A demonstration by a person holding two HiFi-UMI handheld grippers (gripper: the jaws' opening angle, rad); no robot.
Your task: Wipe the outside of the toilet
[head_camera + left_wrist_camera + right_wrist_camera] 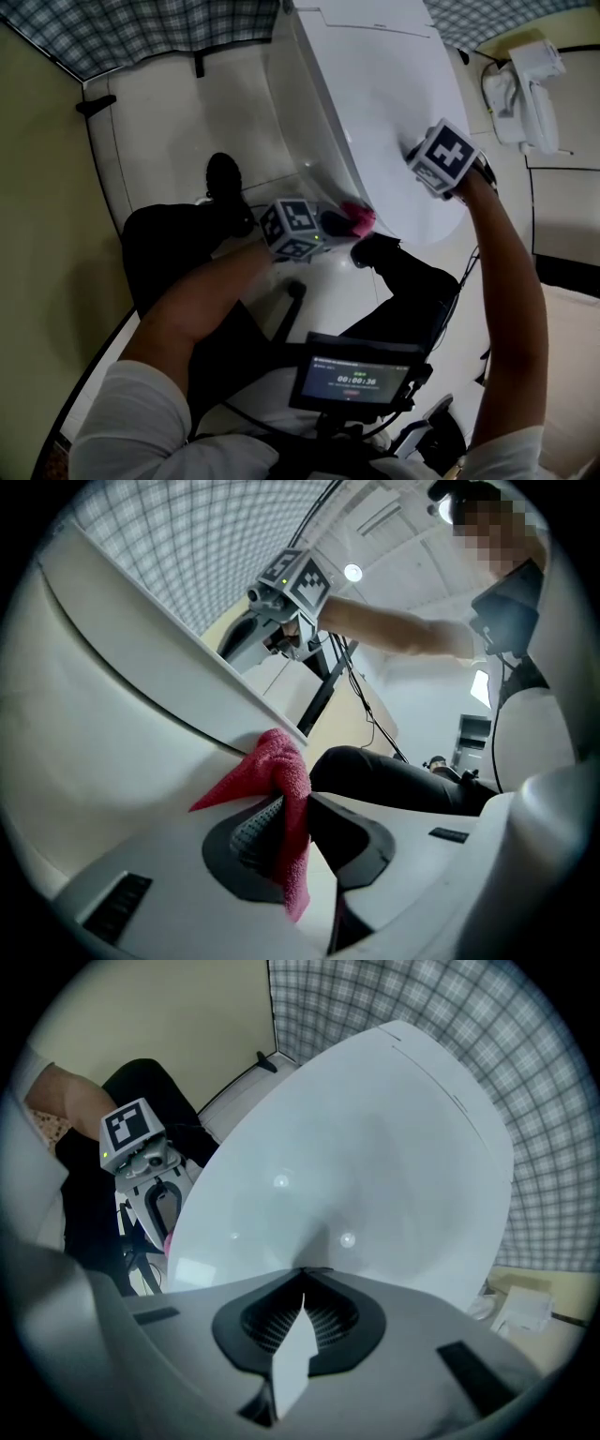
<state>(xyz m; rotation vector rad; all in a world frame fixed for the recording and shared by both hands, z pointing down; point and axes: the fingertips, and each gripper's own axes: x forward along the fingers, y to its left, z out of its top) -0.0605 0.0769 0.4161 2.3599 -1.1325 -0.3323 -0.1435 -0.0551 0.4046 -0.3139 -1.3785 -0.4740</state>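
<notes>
Both grippers are at the toilet [375, 94]. The left gripper [286, 813] clamps a pink cloth [279, 761] against the bowl's side, just under the lid's rim, which runs lengthwise ahead. The right gripper [302, 1288], clenched empty, points down at the lid [375, 1147].

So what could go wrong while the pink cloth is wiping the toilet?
The pink cloth is pinched in the left gripper's jaws by just one fold, with a loose end hanging down. Rubbing along the toilet's side might tug it free. The right gripper, jaws shut, points down at the shiny lid, so it might skid or scratch it.
</notes>
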